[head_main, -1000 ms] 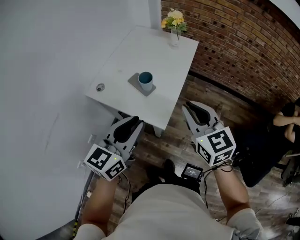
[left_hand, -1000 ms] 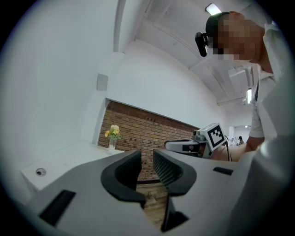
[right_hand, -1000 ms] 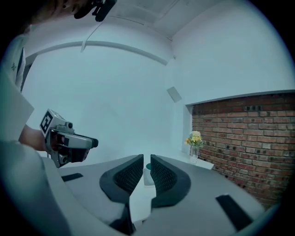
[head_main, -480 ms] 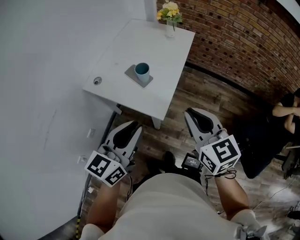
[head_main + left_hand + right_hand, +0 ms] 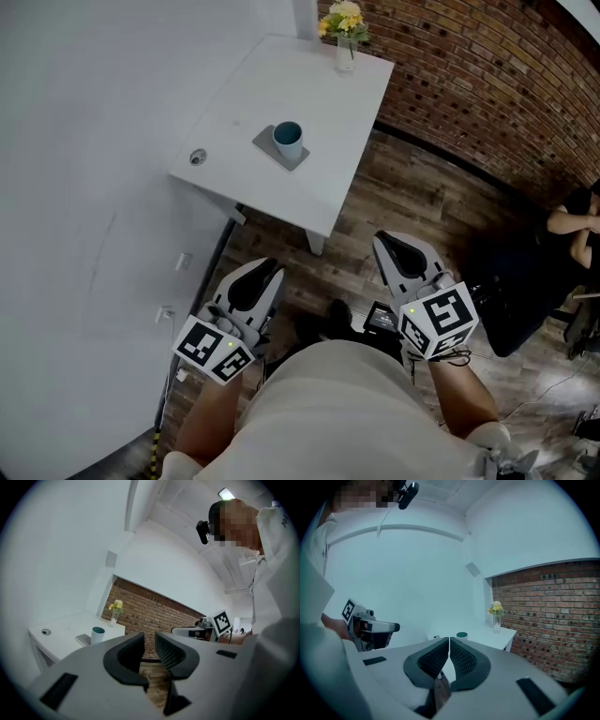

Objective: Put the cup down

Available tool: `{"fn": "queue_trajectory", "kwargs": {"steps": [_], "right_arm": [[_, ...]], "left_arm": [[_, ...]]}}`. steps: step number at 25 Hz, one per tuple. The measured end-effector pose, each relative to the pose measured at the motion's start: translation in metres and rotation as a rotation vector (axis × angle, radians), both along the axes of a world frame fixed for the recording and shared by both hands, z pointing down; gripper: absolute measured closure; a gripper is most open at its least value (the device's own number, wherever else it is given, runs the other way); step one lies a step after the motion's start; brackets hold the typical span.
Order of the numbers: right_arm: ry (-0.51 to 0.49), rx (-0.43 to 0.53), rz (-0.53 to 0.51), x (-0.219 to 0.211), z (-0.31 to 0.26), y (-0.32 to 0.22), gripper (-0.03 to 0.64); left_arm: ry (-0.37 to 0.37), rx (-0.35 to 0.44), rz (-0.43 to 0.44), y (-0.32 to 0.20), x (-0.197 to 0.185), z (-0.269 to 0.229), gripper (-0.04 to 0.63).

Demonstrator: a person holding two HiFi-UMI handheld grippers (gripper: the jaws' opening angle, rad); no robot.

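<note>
Cup [image 5: 288, 141] stands on the counter [image 5: 323, 187], well ahead of the jaws; the vase [image 5: 346, 53] holds flowers. Left gripper [image 5: 258, 272]: jaws slightly apart, empty. Right gripper [image 5: 394, 246]: jaws just closed together, empty.

Cut off by the right edge of the head view: a seated person [image 5: 572, 234], with only an arm and some dark clothing inside the picture. Too small to name in any view: the little round thing [image 5: 197, 157] near a corner of the bench [image 5: 328, 112]. In the right gripper view, only the rim of the cup [image 5: 461, 634] above the right gripper [image 5: 449, 643], the rest hidden behind it; in the head view, a black box [image 5: 380, 343] partly covered by this gripper's marker cube and by the wearer's torso [image 5: 347, 422].
</note>
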State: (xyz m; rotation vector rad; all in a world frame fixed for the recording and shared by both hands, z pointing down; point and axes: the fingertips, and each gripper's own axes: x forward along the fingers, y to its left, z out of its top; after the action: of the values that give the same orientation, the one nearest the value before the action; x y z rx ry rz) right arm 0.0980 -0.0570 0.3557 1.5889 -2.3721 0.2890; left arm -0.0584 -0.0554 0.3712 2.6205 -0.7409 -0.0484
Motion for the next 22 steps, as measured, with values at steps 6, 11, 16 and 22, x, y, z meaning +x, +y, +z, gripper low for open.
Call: {"fn": "queue_trajectory", "kwargs": {"steps": [6, 11, 16, 22], "right_arm": [[0.010, 0.003, -0.021, -0.008, 0.001, 0.006, 0.603], [0.016, 0.022, -0.029, -0.008, 0.002, 0.013, 0.604], [0.031, 0.033, -0.022, -0.005, -0.004, 0.012, 0.606], [0.024, 0.040, -0.027, -0.002, -0.006, 0.008, 0.606]], "left_arm": [[-0.007, -0.006, -0.006, 0.007, -0.003, 0.000, 0.517], [-0.005, -0.024, 0.002, 0.019, 0.000, 0.009, 0.517], [-0.004, -0.027, 0.012, 0.020, 0.003, 0.008, 0.517], [-0.006, -0.023, 0.015, 0.021, 0.006, 0.006, 0.517]]}}
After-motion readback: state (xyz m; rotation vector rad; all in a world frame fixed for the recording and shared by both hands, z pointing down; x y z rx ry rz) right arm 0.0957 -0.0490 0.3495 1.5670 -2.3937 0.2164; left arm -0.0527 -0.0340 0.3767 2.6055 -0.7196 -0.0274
